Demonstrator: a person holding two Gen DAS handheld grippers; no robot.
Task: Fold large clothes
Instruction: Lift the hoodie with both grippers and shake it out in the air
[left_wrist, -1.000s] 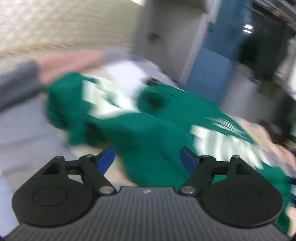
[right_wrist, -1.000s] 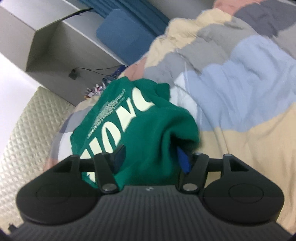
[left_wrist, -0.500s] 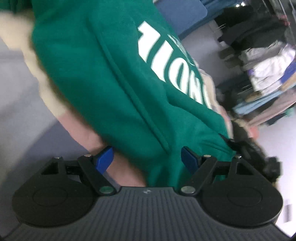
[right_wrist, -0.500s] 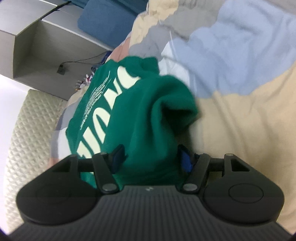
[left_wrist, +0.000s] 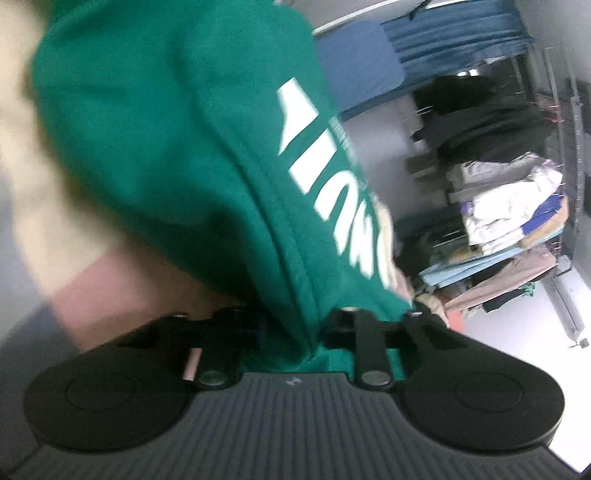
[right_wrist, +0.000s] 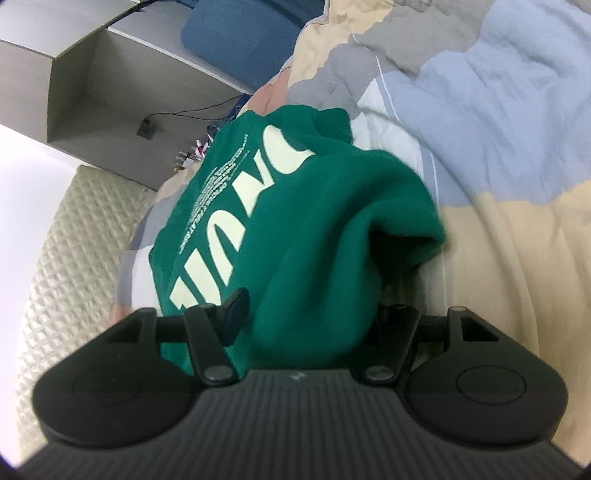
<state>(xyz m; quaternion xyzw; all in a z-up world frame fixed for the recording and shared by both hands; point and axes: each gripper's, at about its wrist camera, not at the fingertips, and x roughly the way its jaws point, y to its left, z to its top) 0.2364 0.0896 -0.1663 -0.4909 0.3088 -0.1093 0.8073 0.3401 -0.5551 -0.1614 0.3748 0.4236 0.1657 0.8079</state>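
Note:
A green sweatshirt (left_wrist: 177, 147) with big white letters fills the left wrist view. My left gripper (left_wrist: 291, 328) is closing its jaws, and a ridge of the green cloth is pinched between them; its pads are hidden by the fabric. In the right wrist view the same sweatshirt (right_wrist: 314, 206) lies bunched on the bed, letters facing left. A thick wad of it fills the wide gap of my right gripper (right_wrist: 310, 314), whose fingers (right_wrist: 236, 306) press against the bundle on both sides.
A patchwork duvet (right_wrist: 498, 110) in blue, grey and beige covers the bed. A blue pillow (right_wrist: 240, 33), a grey shelf unit (right_wrist: 92, 92) and a quilted headboard (right_wrist: 55, 258) stand behind it. A rack of hanging and stacked clothes (left_wrist: 509, 206) is off to the right.
My left gripper dropped towards the sweatshirt, rolled, and went from wide open to pinched on the green fabric. The right gripper kept its hold and shifted only slightly.

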